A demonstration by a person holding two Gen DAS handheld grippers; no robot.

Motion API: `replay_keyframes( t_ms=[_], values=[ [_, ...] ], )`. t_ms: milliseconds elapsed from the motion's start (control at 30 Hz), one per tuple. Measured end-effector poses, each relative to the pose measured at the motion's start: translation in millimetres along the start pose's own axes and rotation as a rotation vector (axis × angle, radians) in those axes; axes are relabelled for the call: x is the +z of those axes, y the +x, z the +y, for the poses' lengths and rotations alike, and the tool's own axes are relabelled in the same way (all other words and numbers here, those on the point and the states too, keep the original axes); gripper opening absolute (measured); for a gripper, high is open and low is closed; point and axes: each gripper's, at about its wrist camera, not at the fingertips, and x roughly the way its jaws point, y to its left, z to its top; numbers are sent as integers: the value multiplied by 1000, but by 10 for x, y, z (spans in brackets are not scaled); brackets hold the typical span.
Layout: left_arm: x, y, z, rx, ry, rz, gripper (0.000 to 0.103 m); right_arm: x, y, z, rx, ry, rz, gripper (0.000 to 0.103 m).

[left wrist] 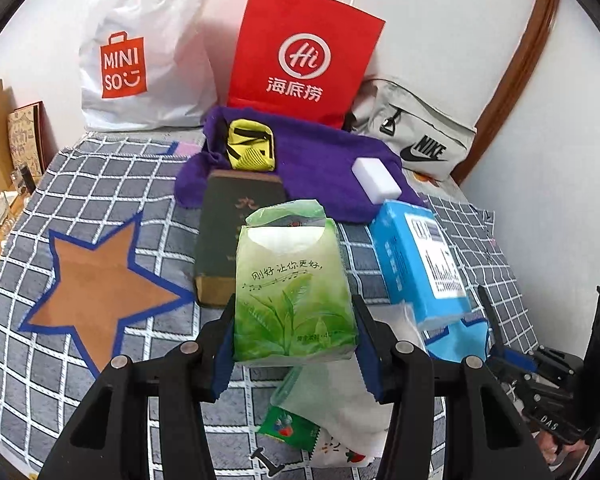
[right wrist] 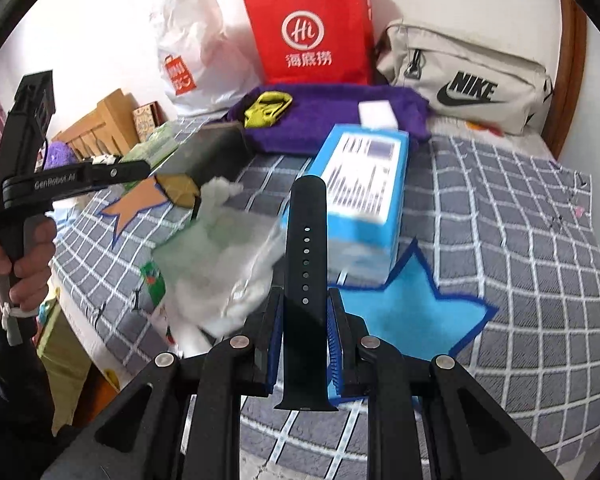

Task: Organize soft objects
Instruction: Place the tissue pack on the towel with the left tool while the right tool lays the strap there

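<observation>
Grey cloth with a white grid covered the bed in the left wrist view, with an orange star patch (left wrist: 100, 284) sewn on it and white walls behind. The left hand-held gripper (left wrist: 296, 344) was clamped on a green leaf-printed soft pack of paper tissues (left wrist: 294, 288), its blue pads pressing the lower sides and the pack held clear above the cloth. It looked light and squashy; a hold low on the flanks seemed right, since the torn top flap would give way. Beyond lay a purple fleece towel (left wrist: 320, 160) and a blue cardboard box (left wrist: 416, 260).

Across the same checked bed in the right wrist view, the right hand-held gripper (right wrist: 304, 312) was closed on a black perforated rubber watch strap (right wrist: 306, 240), pinched near its lower half, standing upright. It looked limp, light and grippy, likely to flop above the pads. A sky-blue star patch (right wrist: 412, 304) lay just beside it.
</observation>
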Motion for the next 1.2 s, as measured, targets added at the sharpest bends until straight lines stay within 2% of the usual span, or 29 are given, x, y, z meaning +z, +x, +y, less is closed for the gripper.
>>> replay_keyframes(
  t_ms=[233,633,933,1200],
  values=[
    [186,23,94,45,-16,-2,49,358,-15,-45,-5,7,-36,20],
    [567,212,242,76,-53,7,49,1021,158,-190,-8,7,-71,20],
    [945,513,237,80,-55,33,49,1575,435,-358,-2,5,-87,20],
    [1318,881,277,92,-63,62,49,2007,844,-505,21,-14,-63,20]
  ],
)
